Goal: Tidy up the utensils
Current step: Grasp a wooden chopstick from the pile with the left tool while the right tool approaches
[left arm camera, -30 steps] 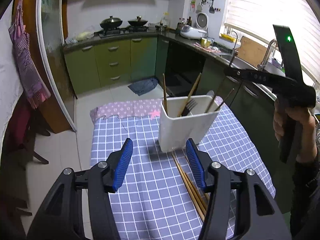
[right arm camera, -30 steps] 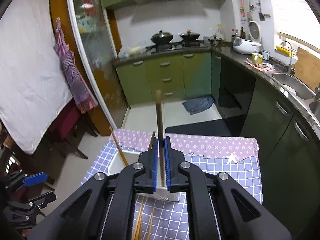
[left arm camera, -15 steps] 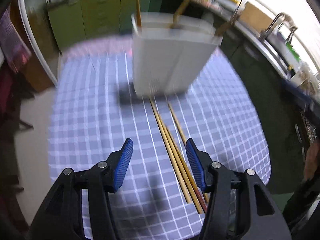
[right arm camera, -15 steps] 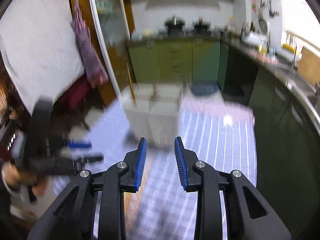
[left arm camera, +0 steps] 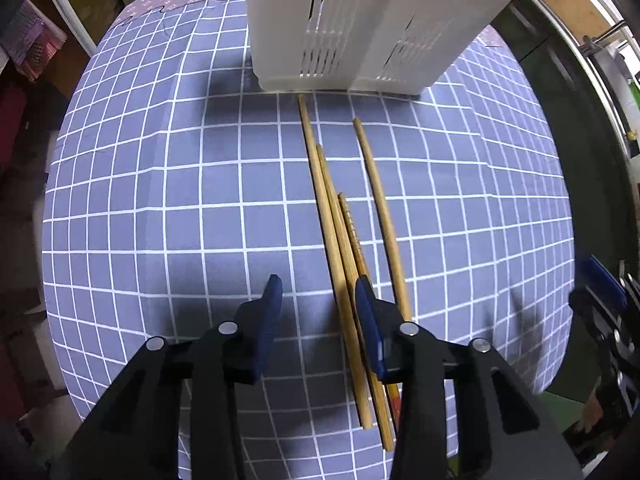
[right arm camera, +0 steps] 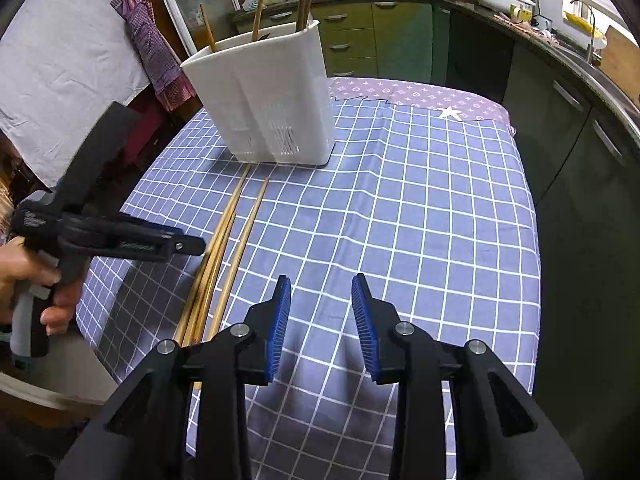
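Several wooden chopsticks (left arm camera: 340, 224) lie side by side on the blue checked tablecloth, running from the white utensil holder (left arm camera: 372, 20) toward me. My left gripper (left arm camera: 318, 300) is open and empty, low over the cloth, its right finger over the near ends of the chopsticks. In the right wrist view the chopsticks (right arm camera: 224, 240) lie left of my right gripper (right arm camera: 322, 312), which is open and empty above the cloth. The holder (right arm camera: 268, 100) stands at the back with several chopsticks upright in it. The left gripper (right arm camera: 120, 240) shows there, held by a hand.
The table (right arm camera: 440, 200) is covered with blue checked cloth, with a purple patterned cloth (right arm camera: 420, 94) at its far end. Green kitchen cabinets (right arm camera: 360, 36) and a dark counter (right arm camera: 560, 60) lie behind and to the right. The right gripper's tip (left arm camera: 600, 284) shows at the table's right edge.
My right gripper let go of the chopstick it held upright, opened and dropped back over the table. My left gripper moved down and forward over the lying chopsticks.
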